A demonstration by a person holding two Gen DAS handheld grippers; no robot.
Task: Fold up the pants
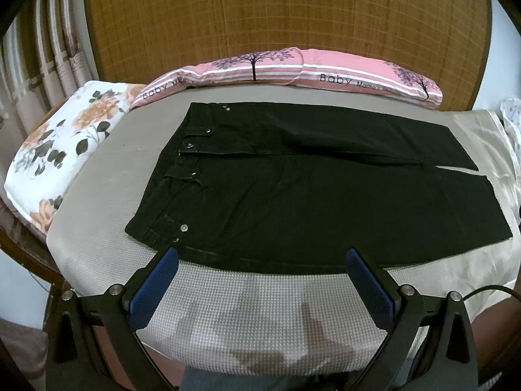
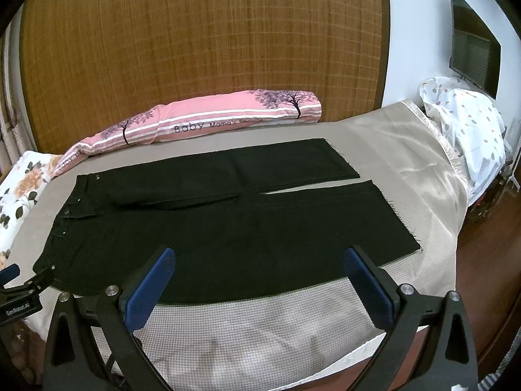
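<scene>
- Lying flat on the bed [image 1: 97, 260]: black pants [image 1: 309, 195], near hem just inside the bed's front edge, bare cover beyond the cuffs.
- Running lengthwise along the pink pillow [image 1: 293, 65], waistband toward the floral pillow [image 1: 65, 137].
- Hovering at the pants' near edge: left gripper [image 1: 260, 254] and right gripper [image 2: 259, 254], both with fingers spread apart, gripping nothing.

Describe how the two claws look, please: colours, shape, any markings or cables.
Both the left claw and the right claw have black angular frames, blue fingers and silver bolts. White lettering marks the left claw's body in the right wrist view. A black cable runs beside it.
</scene>
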